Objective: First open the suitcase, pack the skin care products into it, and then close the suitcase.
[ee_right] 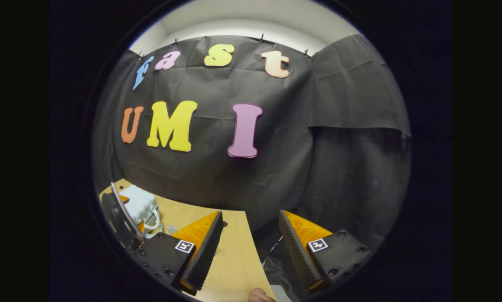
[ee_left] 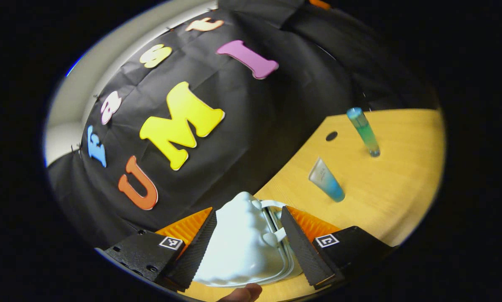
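Note:
A small white hard-shell suitcase (ee_left: 242,243) with a white handle lies on the wooden table (ee_left: 402,188), its lid down. My left gripper (ee_left: 248,209) straddles it, both fingers pressed against its sides. Two skin care products stand to the right of it: a clear-to-blue squeeze tube (ee_left: 326,179) on its cap and, farther off, a tall green-blue tube (ee_left: 363,131). My right gripper (ee_right: 250,212) is open with nothing between its fingers, over the table's corner. In the right gripper view the suitcase (ee_right: 139,203) shows far left, with the left gripper's body (ee_right: 123,220) in front of it.
The black cloth wall stands close behind the table. A round dark hole (ee_left: 331,136) sits in the tabletop near the back edge. The table edge (ee_right: 251,243) runs under my right gripper. A thumb (ee_left: 244,293) shows at the bottom of the left gripper view.

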The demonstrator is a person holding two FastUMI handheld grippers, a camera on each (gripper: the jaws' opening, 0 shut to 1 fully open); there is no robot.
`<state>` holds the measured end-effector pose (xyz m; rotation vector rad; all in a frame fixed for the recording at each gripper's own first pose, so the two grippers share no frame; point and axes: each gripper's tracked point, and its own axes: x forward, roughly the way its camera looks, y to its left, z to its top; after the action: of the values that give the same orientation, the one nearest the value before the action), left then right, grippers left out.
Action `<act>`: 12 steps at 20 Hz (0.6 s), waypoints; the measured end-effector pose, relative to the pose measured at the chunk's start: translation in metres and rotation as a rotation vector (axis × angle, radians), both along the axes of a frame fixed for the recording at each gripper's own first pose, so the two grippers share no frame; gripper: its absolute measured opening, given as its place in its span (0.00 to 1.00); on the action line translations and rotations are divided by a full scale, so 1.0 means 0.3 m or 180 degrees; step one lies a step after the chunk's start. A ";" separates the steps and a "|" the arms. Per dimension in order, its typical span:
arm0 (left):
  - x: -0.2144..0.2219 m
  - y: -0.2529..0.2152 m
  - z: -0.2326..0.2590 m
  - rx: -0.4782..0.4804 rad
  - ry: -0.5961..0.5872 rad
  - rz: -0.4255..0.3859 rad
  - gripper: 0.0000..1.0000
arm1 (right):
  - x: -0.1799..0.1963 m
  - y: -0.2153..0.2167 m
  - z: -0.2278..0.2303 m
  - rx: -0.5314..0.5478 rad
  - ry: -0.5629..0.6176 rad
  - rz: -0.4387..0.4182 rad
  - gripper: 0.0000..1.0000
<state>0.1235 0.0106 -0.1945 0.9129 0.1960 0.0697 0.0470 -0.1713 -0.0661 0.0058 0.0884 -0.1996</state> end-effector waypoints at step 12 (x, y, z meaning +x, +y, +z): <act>0.143 0.016 -0.260 0.1368 0.0553 0.0250 0.75 | 0.100 -0.095 -0.176 0.0240 0.0286 0.0134 0.80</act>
<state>0.1663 0.0154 -0.2724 1.3411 0.3883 0.1077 0.0769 -0.1998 -0.1190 0.0702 0.1855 -0.1544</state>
